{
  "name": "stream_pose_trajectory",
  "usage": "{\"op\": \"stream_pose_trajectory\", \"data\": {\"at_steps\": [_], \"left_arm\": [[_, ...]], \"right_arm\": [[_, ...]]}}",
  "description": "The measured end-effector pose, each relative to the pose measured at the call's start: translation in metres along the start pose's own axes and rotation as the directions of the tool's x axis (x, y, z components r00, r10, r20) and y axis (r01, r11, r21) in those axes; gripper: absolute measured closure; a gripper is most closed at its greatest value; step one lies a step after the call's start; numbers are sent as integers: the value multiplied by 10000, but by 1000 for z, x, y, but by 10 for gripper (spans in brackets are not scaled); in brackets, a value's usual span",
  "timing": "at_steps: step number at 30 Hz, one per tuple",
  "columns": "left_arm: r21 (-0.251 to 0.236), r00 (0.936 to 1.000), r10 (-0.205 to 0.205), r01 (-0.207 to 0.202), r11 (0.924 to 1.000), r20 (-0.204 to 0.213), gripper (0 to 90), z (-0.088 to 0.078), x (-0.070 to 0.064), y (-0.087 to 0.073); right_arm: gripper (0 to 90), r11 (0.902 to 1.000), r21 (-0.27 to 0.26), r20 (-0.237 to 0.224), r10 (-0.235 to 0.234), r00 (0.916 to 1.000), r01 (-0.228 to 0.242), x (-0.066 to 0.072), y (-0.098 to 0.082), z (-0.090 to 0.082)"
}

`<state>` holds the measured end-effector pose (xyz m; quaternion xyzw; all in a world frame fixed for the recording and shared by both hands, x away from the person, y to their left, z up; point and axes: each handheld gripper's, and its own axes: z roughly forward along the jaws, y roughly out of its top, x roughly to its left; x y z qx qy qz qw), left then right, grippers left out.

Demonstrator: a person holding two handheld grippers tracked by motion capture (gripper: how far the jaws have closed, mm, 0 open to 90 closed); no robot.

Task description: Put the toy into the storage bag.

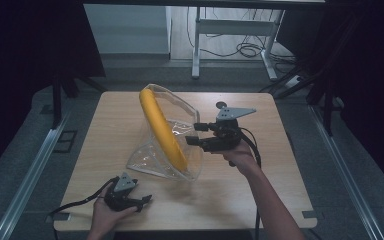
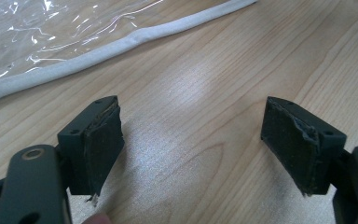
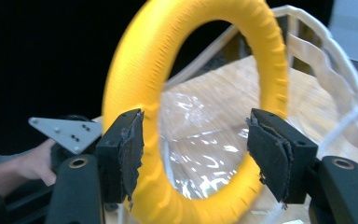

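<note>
Ring upright in its clear bag, my right claw open beside it.

The yellow ring (image 1: 162, 129) stands on edge inside the clear bag (image 1: 152, 162) at the middle of the table (image 1: 260, 195), leaning against the bag's stiff white-trimmed wall, which seems to be what keeps it up. My right claw (image 1: 194, 134) is level just to the ring's right, at the bag's mouth. Its jaws stand apart and press on nothing; in the right gripper view the ring (image 3: 140, 93) lies just past the pads (image 3: 133, 149), so I judge I am lined up to take it by the rim or have just let it go. My left claw (image 1: 142, 200) rests well short of the ring on my side, near the table edge, jaws wide and empty over bare wood, with the bag's white edge (image 2: 121, 46) just ahead, likely waiting to steady it.
</note>
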<state>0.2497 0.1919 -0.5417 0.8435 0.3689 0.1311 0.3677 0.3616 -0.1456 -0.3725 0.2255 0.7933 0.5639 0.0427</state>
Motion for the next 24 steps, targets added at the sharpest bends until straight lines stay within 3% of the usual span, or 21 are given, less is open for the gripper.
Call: {"op": "stream_pose_trajectory", "data": {"at_steps": [12, 24], "left_arm": [[51, 10000, 23, -23, 10000, -6, 207, 0, 0, 0], [53, 10000, 32, -32, 10000, -15, 207, 0, 0, 0]], "right_arm": [[364, 9994, 25, 698, 345, 9970, -348, -16, -24, -20], [363, 9990, 43, 776, 436, 9960, -441, -19, -30, -21]]}}
